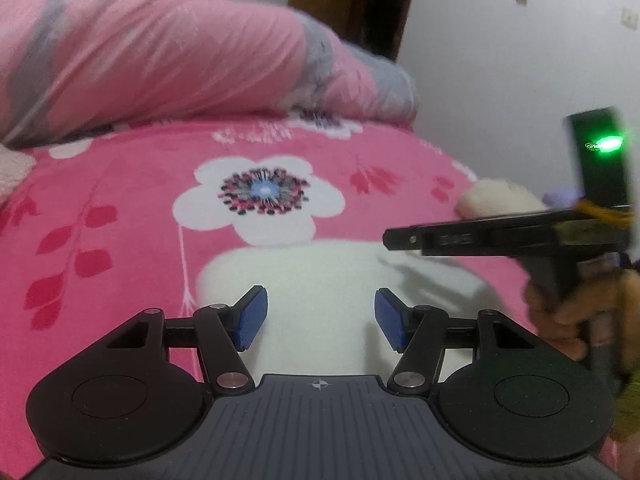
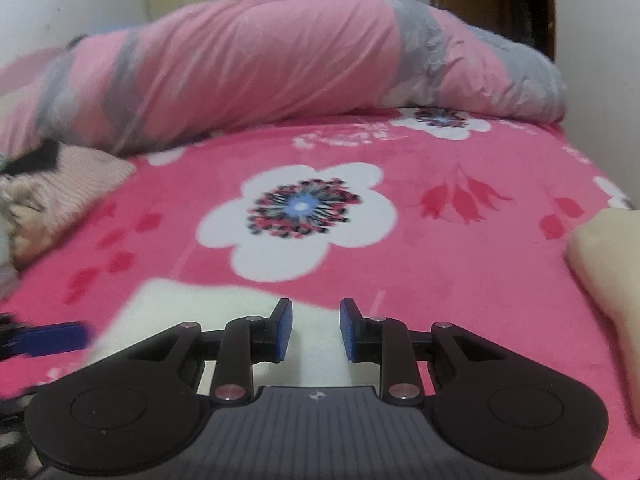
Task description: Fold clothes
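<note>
On a bed (image 2: 500, 280) covered by a pink blanket printed with large white flowers lies a white garment (image 1: 320, 280), flat, at 6 o'clock in both wrist views.

From the left wrist, the left tool (image 1: 321, 318) hovers over the garment with its blue pads well apart and nothing between them; it is released. At 3 o'clock the right tool (image 1: 404, 239) shows side-on, held by a hand (image 1: 568, 312), its tip above the garment's right edge.

From the right wrist, the right tool (image 2: 316, 330) has its pads parted by a narrow gap, with only the garment's surface seen beneath; it grasps nothing.

A rolled pink and grey quilt (image 2: 280, 68) lies across the bed at 12 o'clock. A cream cloth (image 2: 608, 264) sits at 3 o'clock, and a pile of beige clothes (image 2: 52, 196) at 9 o'clock.
</note>
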The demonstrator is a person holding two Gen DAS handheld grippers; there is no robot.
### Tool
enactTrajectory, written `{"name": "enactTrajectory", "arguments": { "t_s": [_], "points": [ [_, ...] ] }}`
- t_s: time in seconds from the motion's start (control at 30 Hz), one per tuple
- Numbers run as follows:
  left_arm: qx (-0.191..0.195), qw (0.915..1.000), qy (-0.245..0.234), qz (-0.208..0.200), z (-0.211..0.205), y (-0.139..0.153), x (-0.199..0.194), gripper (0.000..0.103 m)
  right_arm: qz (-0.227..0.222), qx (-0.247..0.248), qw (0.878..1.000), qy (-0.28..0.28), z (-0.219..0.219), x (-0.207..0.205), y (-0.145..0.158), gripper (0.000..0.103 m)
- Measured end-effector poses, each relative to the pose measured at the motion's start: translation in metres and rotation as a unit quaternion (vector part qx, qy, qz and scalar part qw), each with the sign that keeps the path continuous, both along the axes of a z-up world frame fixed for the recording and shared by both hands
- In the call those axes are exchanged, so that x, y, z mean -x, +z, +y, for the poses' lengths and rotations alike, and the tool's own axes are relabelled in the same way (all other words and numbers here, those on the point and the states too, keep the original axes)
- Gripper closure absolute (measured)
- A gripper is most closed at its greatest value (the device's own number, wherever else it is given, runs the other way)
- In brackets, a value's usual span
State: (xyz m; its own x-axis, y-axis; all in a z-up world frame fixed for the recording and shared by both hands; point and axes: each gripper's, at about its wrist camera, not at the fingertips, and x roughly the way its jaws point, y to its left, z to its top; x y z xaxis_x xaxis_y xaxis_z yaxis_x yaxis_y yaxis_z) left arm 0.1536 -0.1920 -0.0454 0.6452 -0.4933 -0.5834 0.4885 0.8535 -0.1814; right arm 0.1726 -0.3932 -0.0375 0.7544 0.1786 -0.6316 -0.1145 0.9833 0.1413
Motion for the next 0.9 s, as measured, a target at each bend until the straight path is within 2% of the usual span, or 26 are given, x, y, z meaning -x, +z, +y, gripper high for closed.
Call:
{"name": "enactTrajectory", "arguments": {
  "t_s": [0.07,0.13,0.27,0.4,0.53,0.63,0.77,0.9],
  "points": [
    [-0.014,0.9996,-0.003,0.024,-0.005,-0.008,-0.019,0.041,0.021,0.002,1.000,0.009,0.003,-0.009,-0.009,0.076],
    [-0.008,0.9993,-0.002,0.035,-0.005,-0.014,-0.031,0.040,0.037,0.006,0.999,0.013,0.005,-0.017,-0.018,0.076],
    [0.002,0.9989,0.012,0.044,-0.003,-0.018,-0.043,0.040,0.031,0.004,1.000,0.001,0.002,-0.023,-0.021,0.077],
    [0.018,0.9983,0.037,0.041,0.006,-0.012,-0.041,0.042,0.015,0.004,0.998,-0.061,-0.010,-0.014,-0.016,0.076],
    [0.028,0.9987,0.043,0.006,0.023,0.009,-0.016,0.041,-0.019,-0.044,0.997,-0.065,-0.028,0.021,0.005,0.075],
    [0.027,0.9992,0.026,-0.015,0.036,0.020,0.013,0.040,-0.035,-0.052,0.997,-0.039,-0.027,0.056,0.023,0.075],
    [0.009,0.9998,0.004,-0.018,0.046,0.017,0.054,0.040,-0.038,-0.048,0.998,0.008,-0.016,0.102,0.038,0.075],
    [-0.017,0.9996,-0.024,0.000,0.039,-0.003,0.085,0.039,-0.022,-0.029,0.998,0.042,-0.002,0.134,0.027,0.074]
  ]
}}
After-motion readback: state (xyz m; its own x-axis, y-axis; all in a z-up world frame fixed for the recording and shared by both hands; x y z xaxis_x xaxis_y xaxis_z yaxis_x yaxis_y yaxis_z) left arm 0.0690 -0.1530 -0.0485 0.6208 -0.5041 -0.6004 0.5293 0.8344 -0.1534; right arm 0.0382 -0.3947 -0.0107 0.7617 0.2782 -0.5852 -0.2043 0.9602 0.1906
